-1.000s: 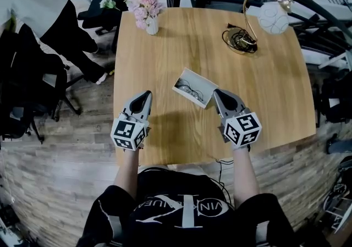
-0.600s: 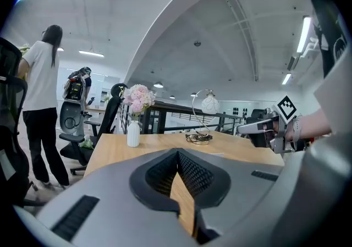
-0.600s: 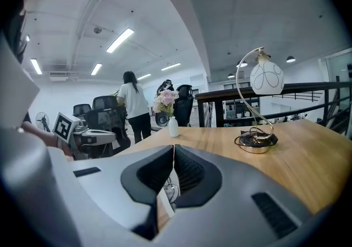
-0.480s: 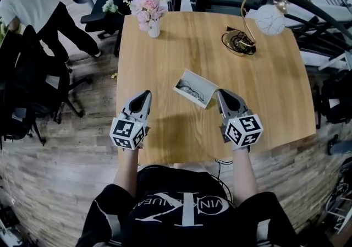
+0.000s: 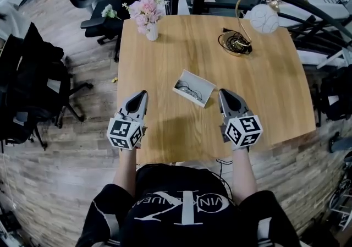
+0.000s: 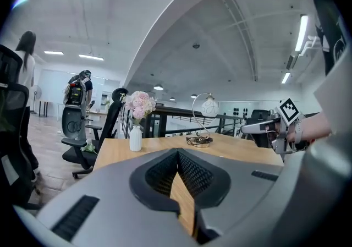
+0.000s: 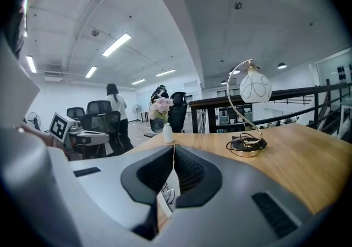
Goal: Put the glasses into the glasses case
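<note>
An open white glasses case (image 5: 202, 80) lies on the wooden table (image 5: 258, 92) with dark-rimmed glasses (image 5: 192, 91) inside it. My left gripper (image 5: 142, 95) hovers over the table's left edge, to the left of the case, shut and empty. My right gripper (image 5: 224, 93) hangs just right of the case, shut with nothing in it. In the left gripper view the fingertips of the left gripper (image 6: 177, 152) meet above bare table. In the right gripper view the right gripper (image 7: 174, 147) is shut, and part of the glasses (image 7: 168, 193) shows below its tips.
A white vase of pink flowers (image 5: 147, 12) stands at the table's far left corner. A gold lamp with a white globe (image 5: 259, 18) and a coiled cord (image 5: 235, 42) sits at the far right. Black office chairs (image 5: 38, 86) stand on the floor to the left.
Both grippers have risen a little and stay shut. The person in white at the upper left has gone from the head view. Case and glasses have not moved.
</note>
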The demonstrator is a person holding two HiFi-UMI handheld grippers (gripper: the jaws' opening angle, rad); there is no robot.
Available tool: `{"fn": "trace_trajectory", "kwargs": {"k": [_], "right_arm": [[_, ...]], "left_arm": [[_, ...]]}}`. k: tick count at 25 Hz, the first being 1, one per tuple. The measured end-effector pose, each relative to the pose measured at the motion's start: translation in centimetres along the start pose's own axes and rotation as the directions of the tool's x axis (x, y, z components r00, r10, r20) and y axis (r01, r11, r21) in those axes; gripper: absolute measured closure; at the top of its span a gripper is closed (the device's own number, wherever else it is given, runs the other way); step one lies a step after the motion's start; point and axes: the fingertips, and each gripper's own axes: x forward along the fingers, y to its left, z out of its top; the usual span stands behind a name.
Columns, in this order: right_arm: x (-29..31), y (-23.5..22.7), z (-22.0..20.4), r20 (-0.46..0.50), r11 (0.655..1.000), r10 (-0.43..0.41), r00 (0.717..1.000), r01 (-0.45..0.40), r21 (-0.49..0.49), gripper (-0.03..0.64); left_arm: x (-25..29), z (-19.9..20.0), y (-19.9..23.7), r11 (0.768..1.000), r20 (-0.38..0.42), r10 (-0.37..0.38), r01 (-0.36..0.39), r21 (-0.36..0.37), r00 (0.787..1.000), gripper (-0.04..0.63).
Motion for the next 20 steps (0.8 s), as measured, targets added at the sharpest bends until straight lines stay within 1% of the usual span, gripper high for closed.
{"fn": "trace_trajectory", "kwargs": {"k": [7,20], "right_arm": [[-1.2,-0.4,0.5,0.024,1.000,-0.028,0.999,0.027,0.004,0.589],[-2.7,-0.5,1.3,0.057,0.999,-0.045,0.997,0.044,0.016,0.589]], "left_arm": [[-0.4,1.1,-0.3,1.000,0.023,0.001,-0.001,0.007,1.000,0.580],[-2.0,2.8,-0.2,1.000,0.065,0.023,-0.023,0.012,0.998,0.580]]}}
